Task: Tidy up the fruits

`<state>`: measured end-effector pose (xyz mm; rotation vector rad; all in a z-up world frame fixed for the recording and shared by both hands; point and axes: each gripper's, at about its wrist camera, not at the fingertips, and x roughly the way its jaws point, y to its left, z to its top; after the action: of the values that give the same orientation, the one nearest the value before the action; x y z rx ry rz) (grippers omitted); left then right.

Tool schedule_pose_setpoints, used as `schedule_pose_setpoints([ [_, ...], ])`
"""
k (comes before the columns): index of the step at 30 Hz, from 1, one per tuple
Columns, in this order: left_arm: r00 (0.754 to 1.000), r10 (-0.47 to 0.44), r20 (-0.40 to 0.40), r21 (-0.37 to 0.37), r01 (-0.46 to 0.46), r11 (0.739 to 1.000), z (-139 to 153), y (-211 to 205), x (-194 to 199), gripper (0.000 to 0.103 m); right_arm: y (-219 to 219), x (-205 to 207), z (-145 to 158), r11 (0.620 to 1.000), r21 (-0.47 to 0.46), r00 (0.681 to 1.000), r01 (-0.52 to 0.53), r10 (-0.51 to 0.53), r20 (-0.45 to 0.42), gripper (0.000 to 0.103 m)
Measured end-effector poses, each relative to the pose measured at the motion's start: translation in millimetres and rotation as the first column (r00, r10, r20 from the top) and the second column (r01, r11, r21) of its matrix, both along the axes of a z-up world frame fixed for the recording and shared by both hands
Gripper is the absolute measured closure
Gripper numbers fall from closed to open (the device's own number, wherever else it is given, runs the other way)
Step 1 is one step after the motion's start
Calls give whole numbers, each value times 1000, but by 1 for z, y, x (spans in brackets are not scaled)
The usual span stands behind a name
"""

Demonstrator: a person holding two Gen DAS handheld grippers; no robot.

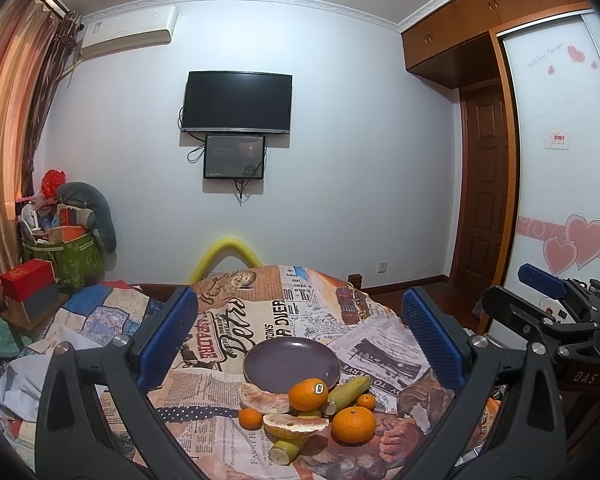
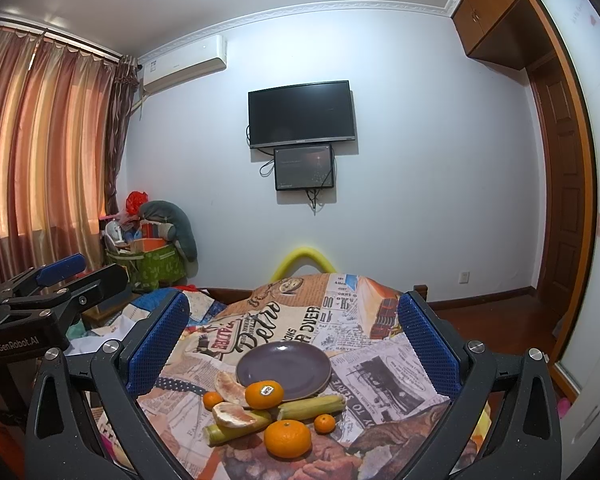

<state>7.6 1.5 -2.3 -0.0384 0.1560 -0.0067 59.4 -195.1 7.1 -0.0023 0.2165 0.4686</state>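
Purple plate (image 1: 292, 364) is kept bare just ahead of the left gripper (image 1: 298, 334), so fruit can be put on it. Oranges (image 1: 353, 424), peel and yellow pieces are piled nearer. Both the left and right gripper (image 2: 292, 340) are held wide open, gripping nothing.

You've got a black wall-mounted flat TV (image 1: 237, 102) w/ a smaller dark screen (image 1: 234, 156) just below it, white AC unit (image 1: 129, 31) top left. Striped orange-pink curtains (image 2: 40, 136) by the window, green fabric basket (image 2: 152, 266) stuffed w/ clutter, brown wooden door (image 1: 483, 184) at right.
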Motion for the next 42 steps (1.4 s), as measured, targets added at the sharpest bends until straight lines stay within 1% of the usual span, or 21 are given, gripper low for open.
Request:
schedule_pose_setpoints([
  [17, 1000, 3, -7, 1, -3, 1000, -2, 1, 3, 0, -3, 3, -3, 1000, 3, 1000, -2, 2, -11, 0],
  [23, 999, -5, -39, 17, 6, 1000, -10, 4, 13, 0, -3, 15, -16, 1000, -23, 998, -5, 4, -59, 0],
  [26, 996, -7, -83, 30, 10, 1000, -20, 8, 24, 0, -2, 24, -31, 998, -64, 995, 4, -10, -98, 0],
  [32, 978, -30, -207, 33, 37, 999, -51, 14, 52, 0, 2, 45, -68, 992, -126, 974, -18, -12, -227, 0],
  [35, 962, -33, -270, 33, 44, 999, -70, 17, 65, 0, 4, 57, -88, 989, -136, 952, -51, 7, -307, 0],
  [36, 953, -39, -299, 32, 51, 998, -78, 18, 71, 0, 6, 61, -94, 988, -142, 943, -62, 11, -332, 0],
  [39, 935, -42, -351, 35, 57, 998, -96, 19, 82, 0, 10, 71, -115, 982, -171, 917, -84, 9, -399, 0],
  [42, 917, -48, -396, 24, 63, 998, -112, 21, 92, 0, 15, 79, -132, 977, -179, 890, -113, 19, -455, 0],
])
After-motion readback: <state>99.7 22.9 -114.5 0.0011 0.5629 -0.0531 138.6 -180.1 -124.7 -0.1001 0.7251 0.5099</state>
